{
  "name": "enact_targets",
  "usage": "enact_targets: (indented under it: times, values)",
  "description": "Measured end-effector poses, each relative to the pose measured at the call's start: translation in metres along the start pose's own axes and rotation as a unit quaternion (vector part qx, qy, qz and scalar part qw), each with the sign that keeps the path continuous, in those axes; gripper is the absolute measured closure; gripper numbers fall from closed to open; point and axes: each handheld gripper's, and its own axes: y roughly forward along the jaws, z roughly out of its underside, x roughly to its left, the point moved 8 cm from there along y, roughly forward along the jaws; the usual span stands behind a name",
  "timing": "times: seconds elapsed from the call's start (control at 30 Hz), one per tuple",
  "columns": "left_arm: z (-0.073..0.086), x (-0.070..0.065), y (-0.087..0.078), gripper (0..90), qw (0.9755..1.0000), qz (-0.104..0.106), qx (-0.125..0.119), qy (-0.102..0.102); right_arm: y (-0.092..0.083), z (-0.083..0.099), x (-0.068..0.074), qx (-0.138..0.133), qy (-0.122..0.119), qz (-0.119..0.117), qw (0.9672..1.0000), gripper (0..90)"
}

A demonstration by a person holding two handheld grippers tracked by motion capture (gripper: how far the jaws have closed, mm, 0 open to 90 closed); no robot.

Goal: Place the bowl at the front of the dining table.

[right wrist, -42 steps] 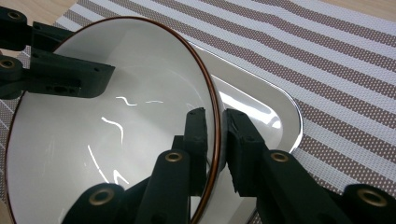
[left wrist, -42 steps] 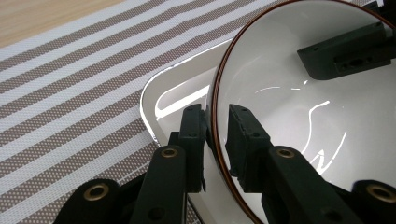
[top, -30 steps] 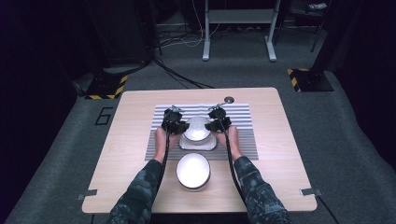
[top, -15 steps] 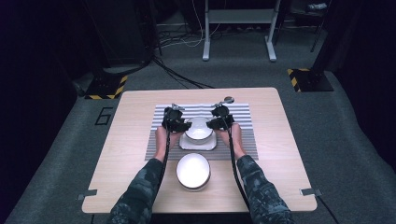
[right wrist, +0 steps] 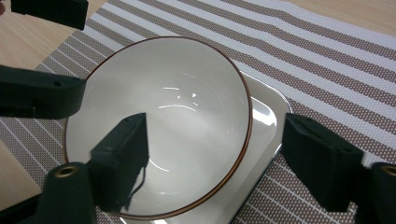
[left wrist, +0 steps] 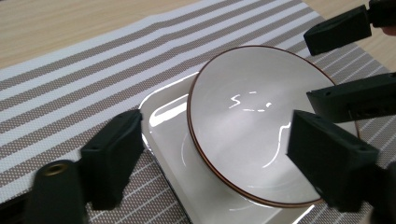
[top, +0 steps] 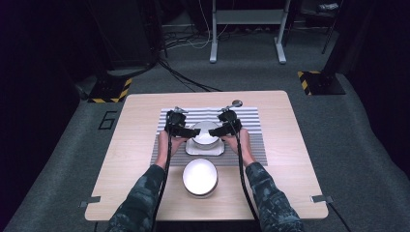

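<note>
Both grippers are held wide open around one brown-rimmed bowl: the left gripper at its 9 o'clock, the right gripper at its 3 o'clock. Whether any jaw touches the rim can't be told. The bowl sits on one square white plate, partly hidden, on one striped placemat. A second bowl is parked at 6 o'clock.
</note>
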Motion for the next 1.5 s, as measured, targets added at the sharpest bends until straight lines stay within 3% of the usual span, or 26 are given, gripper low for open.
enact_targets:
  times: [0.2, 0.4, 0.67, 0.93, 1.1, 1.5]
  values:
    - [0.002, -0.002, -0.007, 5.6, 0.9998, 0.015, -0.004, -0.013, -0.009, -0.001, 0.007, -0.007, -0.015, 0.001, 0.9999, 10.3]
    - [0.005, -0.008, -0.012, 0.1, 0.9994, 0.034, 0.005, -0.01, -0.016, 0.003, 0.011, 0.001, -0.02, -0.002, 0.9998, 0.0]
    - [0.011, -0.015, -0.015, 0.0, 0.9991, 0.041, 0.015, -0.002, -0.021, 0.008, 0.014, -0.006, -0.024, -0.008, 0.9997, 0.0]
    - [0.009, -0.022, -0.023, 0.0, 0.999, 0.042, 0.011, 0.014, -0.038, 0.01, 0.013, -0.026, -0.029, -0.005, 0.9992, 0.0]
    - [0.012, -0.025, -0.027, 0.0, 0.9989, 0.041, 0.013, 0.019, -0.049, 0.014, 0.013, -0.025, -0.043, 0.001, 0.9988, 0.0]
    - [0.024, -0.027, -0.037, 0.0, 0.999, 0.035, 0.014, 0.023, -0.08, 0.031, -0.007, -0.044, -0.032, 0.021, 0.9983, 0.0]
